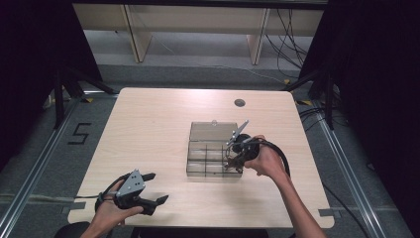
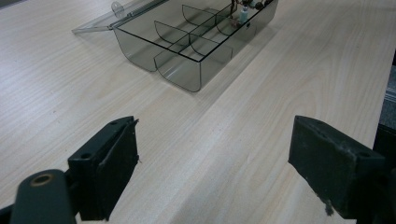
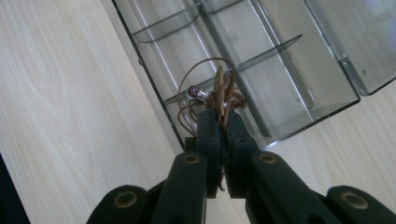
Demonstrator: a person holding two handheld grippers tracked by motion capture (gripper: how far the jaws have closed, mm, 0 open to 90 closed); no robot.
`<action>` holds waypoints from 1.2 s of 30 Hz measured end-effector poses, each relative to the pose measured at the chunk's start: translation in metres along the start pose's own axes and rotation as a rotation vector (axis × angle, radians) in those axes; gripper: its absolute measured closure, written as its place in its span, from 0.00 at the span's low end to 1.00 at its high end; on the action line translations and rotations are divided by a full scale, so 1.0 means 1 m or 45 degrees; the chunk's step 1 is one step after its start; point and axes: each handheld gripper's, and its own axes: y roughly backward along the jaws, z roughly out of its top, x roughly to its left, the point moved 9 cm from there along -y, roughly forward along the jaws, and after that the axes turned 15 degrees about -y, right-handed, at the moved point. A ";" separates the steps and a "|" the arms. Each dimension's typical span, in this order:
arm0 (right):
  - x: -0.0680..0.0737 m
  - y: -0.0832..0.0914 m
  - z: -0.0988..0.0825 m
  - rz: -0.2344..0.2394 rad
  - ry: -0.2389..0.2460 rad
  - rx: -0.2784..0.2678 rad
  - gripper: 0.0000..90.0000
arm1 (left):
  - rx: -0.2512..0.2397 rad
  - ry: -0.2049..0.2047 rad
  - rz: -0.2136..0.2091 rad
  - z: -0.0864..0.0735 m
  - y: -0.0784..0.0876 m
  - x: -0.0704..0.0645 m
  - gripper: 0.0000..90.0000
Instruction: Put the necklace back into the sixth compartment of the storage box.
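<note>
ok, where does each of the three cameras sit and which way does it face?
High view: above the person's side, looking forward and down on the table; forearms, left tongs and right tongs show.
Left gripper view: rides the left tongs, jaws wide apart, facing the clear box across the bare table.
Right gripper view: rides the right tongs, shut on a brown wire bundle over the box.
Shared: all three see the box.
</note>
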 end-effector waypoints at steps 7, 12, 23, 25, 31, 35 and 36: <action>-0.003 -0.012 0.000 0.024 -0.002 0.038 0.97 | -0.012 0.009 -0.001 0.001 0.000 -0.001 0.17; -0.003 -0.018 -0.001 0.036 0.002 0.064 0.97 | -0.010 0.011 0.002 0.001 0.001 -0.001 0.17; 0.000 -0.032 -0.005 0.074 0.002 0.120 0.97 | -0.017 0.033 -0.001 0.002 0.000 -0.002 0.17; -0.001 -0.033 -0.005 0.085 -0.002 0.126 0.96 | -0.006 -0.007 0.004 0.001 0.001 0.000 0.17; -0.009 -0.029 -0.001 0.061 -0.037 0.050 0.80 | -0.012 0.011 0.007 0.001 0.001 0.000 0.17; -0.011 -0.017 0.002 0.033 -0.087 -0.039 0.71 | -0.019 0.009 0.002 0.002 0.001 0.000 0.17; -0.012 -0.015 0.002 0.024 -0.078 -0.054 0.69 | -0.018 0.005 0.002 0.002 0.001 0.000 0.17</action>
